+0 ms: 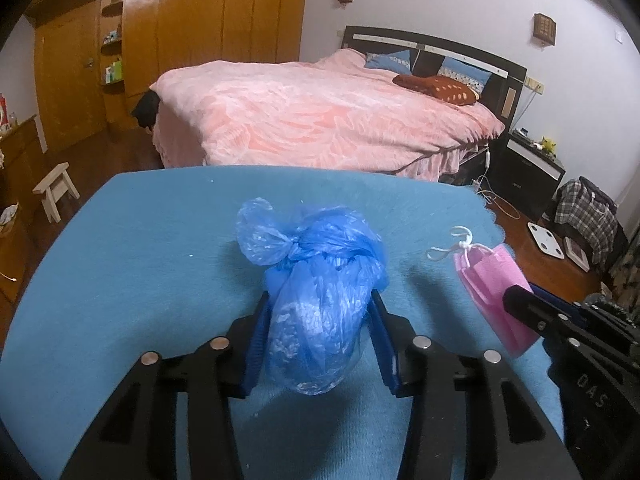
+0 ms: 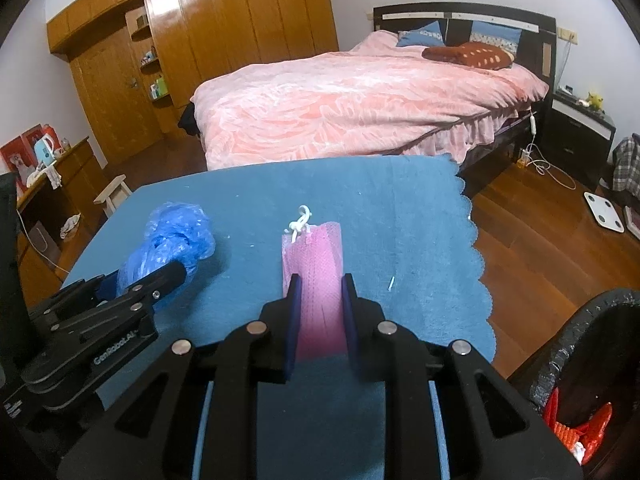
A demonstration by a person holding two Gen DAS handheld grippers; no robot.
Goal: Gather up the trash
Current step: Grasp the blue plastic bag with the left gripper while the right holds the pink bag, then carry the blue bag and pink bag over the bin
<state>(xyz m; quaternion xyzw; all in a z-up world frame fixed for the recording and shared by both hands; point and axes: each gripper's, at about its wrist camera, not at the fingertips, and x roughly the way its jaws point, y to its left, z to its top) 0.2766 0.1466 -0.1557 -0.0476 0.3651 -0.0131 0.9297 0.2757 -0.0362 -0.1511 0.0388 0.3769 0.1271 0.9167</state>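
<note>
A knotted blue plastic bag (image 1: pixel 316 280) sits between the blue pads of my left gripper (image 1: pixel 320 296), which is shut on it just above the blue tablecloth (image 1: pixel 140 260). To its right, a folded pink face mask (image 1: pixel 492 276) with white ear loops is held by my right gripper (image 1: pixel 520 300). In the right wrist view the right gripper (image 2: pixel 322 280) is shut on the mask (image 2: pixel 312 248), loops pointing away. The left gripper (image 2: pixel 168 280) and the bag (image 2: pixel 176 232) show at the left of that view.
A bin with a black liner (image 2: pixel 580 320) stands at the table's near right, with red trash (image 2: pixel 576 420) inside. A small white scrap (image 2: pixel 391 283) lies on the cloth. Beyond the table are a pink bed (image 2: pixel 360 108), a wooden floor (image 2: pixel 540 248) and a stool (image 1: pixel 56 188).
</note>
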